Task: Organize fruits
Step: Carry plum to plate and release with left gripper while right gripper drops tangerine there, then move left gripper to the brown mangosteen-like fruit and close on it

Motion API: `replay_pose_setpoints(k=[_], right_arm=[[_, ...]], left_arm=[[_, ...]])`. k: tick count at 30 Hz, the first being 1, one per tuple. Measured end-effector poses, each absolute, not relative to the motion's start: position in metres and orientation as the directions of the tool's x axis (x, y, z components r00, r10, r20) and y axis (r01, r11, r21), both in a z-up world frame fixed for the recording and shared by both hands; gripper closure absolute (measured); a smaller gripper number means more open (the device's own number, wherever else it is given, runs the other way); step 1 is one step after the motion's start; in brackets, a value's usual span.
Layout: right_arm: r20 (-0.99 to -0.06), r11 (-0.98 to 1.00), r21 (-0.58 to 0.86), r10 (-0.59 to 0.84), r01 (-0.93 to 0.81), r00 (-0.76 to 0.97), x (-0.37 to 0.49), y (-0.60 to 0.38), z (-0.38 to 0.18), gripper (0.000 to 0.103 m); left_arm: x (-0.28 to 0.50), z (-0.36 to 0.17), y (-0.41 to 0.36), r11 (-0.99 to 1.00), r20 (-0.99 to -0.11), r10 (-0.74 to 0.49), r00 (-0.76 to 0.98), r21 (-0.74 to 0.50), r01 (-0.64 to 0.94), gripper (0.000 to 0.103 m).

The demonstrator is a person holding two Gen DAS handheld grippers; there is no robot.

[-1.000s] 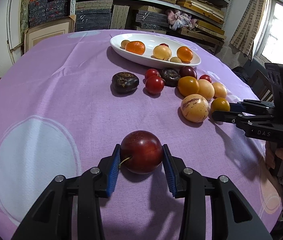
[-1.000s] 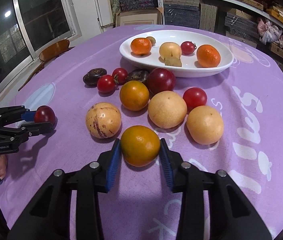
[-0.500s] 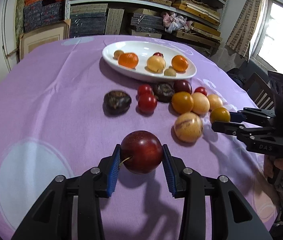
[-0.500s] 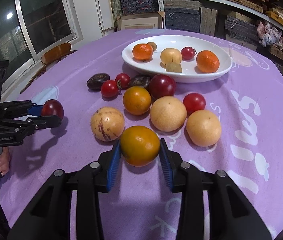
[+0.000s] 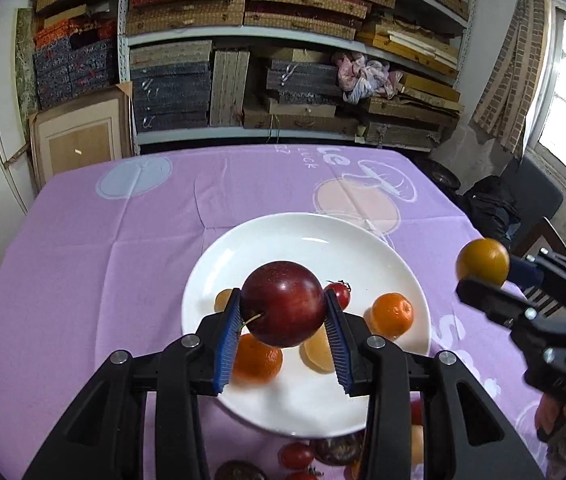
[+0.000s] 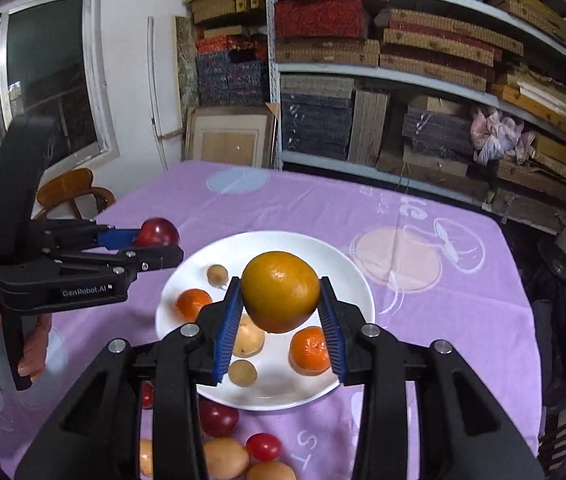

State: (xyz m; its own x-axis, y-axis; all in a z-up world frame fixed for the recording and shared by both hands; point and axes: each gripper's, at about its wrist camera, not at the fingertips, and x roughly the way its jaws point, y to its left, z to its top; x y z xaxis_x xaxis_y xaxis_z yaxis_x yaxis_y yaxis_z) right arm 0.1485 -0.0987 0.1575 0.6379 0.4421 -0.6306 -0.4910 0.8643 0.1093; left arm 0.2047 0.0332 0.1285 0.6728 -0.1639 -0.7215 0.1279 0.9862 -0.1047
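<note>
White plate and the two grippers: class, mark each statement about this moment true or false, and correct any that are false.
1. The left gripper holds a dark red plum. True.
2. The right gripper is empty. False: it is shut on an orange-yellow fruit.
3. Two small oranges lie on the white plate. True.
4. The white plate holds no fruit yet. False: oranges, a pale yellow fruit and small fruits lie on it.
5. Both held fruits rest on the purple tablecloth. False: both are held in the air above the plate.
</note>
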Motion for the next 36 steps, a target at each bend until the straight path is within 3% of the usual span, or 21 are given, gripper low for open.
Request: replay_pose_setpoints(k=[10,15,16,17,19,24,26,28,33,36], right_arm=[[-0.785,0.874,0.094,0.359,-0.476,0.505,0.225,-0.065,0.079,0.066],[-0.785,0.872,0.145,0.389,-0.469,0.481,0.234,-0.067,0.068,0.065],[-0.786,0.869,0.145,0.391,-0.473,0.478,0.235,-0.068,0.067,0.062],[-0.789,0.868,0.14,0.388,-0.475,0.476,0.235,-0.069,0.066,0.047],[-0.765,0.874,0.129,0.389,-0.469,0.514,0.229,-0.076,0.072,0.037],[-0.637,0.864,0.194,0.471,-0.465,0.61,0.189,-0.11,0.136,0.032],[-0.558,0.862,0.199,0.492,-0.467,0.669,0.154,-0.128,0.167,0.005],[-0.49,0.859,0.203,0.505,-0.471,0.711,0.116,-0.146,0.185,0.004],[-0.452,0.852,0.272,0.524,-0.448,0.722,0.042,-0.178,0.159,0.004],[-0.447,0.863,0.308,0.503,-0.401,0.74,0.014,-0.191,0.119,0.004]], left_arm=[[0.274,0.055,0.032,0.982,-0.821,-0.189,0.539,-0.154,0.109,0.063],[0.282,0.04,0.031,0.985,-0.842,-0.169,0.513,-0.136,0.102,0.062],[0.282,0.041,0.031,0.986,-0.84,-0.167,0.516,-0.137,0.096,0.06],[0.281,0.043,0.033,0.987,-0.839,-0.161,0.52,-0.135,0.088,0.058],[0.276,0.053,0.037,0.988,-0.826,-0.156,0.542,-0.137,0.075,0.049],[0.241,0.103,0.054,0.988,-0.769,-0.143,0.623,-0.143,0.051,0.044],[0.214,0.124,0.065,0.99,-0.743,-0.128,0.657,-0.138,0.038,0.034],[0.18,0.137,0.074,0.994,-0.714,-0.082,0.695,-0.106,0.009,0.014],[0.095,0.114,0.09,0.998,-0.696,0.03,0.718,-0.015,-0.057,0.009],[0.065,0.082,0.095,0.996,-0.711,0.035,0.702,-0.036,-0.086,0.009]])
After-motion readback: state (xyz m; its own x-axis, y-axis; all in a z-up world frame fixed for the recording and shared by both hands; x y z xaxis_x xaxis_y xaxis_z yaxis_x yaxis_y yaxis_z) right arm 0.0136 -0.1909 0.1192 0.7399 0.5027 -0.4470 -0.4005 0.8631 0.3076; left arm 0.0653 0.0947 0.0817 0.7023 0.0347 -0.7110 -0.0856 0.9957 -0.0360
